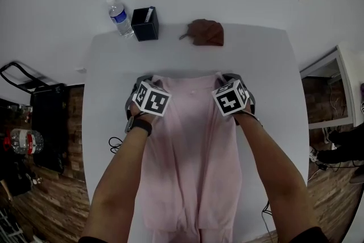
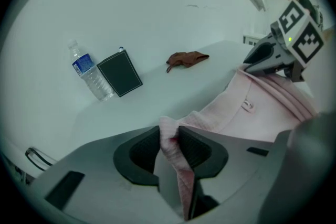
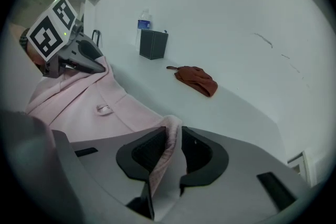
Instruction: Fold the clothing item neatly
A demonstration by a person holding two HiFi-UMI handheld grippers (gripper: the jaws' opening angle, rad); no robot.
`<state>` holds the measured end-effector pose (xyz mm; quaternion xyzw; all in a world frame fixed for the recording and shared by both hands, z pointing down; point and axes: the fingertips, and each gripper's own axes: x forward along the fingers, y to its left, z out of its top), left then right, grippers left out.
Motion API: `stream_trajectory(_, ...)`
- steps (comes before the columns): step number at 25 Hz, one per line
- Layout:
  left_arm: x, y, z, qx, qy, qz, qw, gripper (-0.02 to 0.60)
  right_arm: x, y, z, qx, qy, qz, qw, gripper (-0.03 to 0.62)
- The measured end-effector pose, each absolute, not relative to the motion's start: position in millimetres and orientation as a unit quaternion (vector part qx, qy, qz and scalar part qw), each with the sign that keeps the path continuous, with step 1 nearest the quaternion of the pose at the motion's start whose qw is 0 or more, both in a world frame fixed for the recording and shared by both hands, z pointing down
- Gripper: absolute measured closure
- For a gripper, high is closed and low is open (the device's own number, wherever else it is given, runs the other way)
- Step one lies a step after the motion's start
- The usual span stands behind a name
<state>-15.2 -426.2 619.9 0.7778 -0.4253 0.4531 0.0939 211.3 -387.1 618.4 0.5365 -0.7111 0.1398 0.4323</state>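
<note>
A pink garment (image 1: 190, 162) lies lengthwise on the white table (image 1: 267, 77), its collar end away from me. My left gripper (image 1: 140, 83) is at its far left corner and my right gripper (image 1: 236, 81) at its far right corner. In the left gripper view a thick fold of pink cloth (image 2: 169, 136) fills the gap of the left gripper (image 2: 169, 140) and touches both pads. In the right gripper view the pink cloth (image 3: 167, 136) hangs between the jaws of the right gripper (image 3: 172, 140), lying against one pad with a thin gap at the other.
Along the far table edge stand a water bottle (image 1: 119, 16) and a black box (image 1: 145, 23), with a crumpled brown cloth (image 1: 206, 32) to their right. A black cable (image 1: 115, 144) hangs at the left table edge. A wooden floor shows on both sides.
</note>
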Motion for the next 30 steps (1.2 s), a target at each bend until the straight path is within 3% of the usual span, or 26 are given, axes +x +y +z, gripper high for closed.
stream_trajectory(2, -17.3, -430.1, 610.4, 0.785, -0.427, 0.438, 0.094, 0.439, 215.9, -389.3, 607.7, 0.541, -0.713, 0.135, 0.426, 0.471)
stream_trajectory(4, -18.9, -433.6, 590.1, 0.797, -0.428, 0.415, 0.093, 0.422, 219.5, -390.0, 585.8, 0.548, -0.720, 0.128, 0.407, 0.454)
stream_trajectory(13, -53.1, -403.9, 492.0, 0.821, -0.449, 0.342, 0.080, 0.420, 213.5, -345.7, 473.0, 0.573, -0.761, 0.135, 0.271, 0.454)
stream_trajectory(18, -63.4, -342.4, 429.7, 0.853, -0.449, 0.261, 0.053, 0.440, 205.0, -267.6, 425.7, 0.572, -0.774, 0.134, 0.236, 0.456)
stream_trajectory(24, -68.7, -218.9, 385.9, 0.881, -0.426, 0.201, 0.052, 0.485, 171.4, -132.6, 428.8, 0.547, -0.778, 0.178, 0.252, 0.456)
stream_trajectory(30, -68.5, -67.3, 414.6, 0.882, -0.401, 0.219, 0.120, 0.506, 106.4, 23.3, 503.9, 0.453, -0.794, 0.196, 0.355, 0.456)
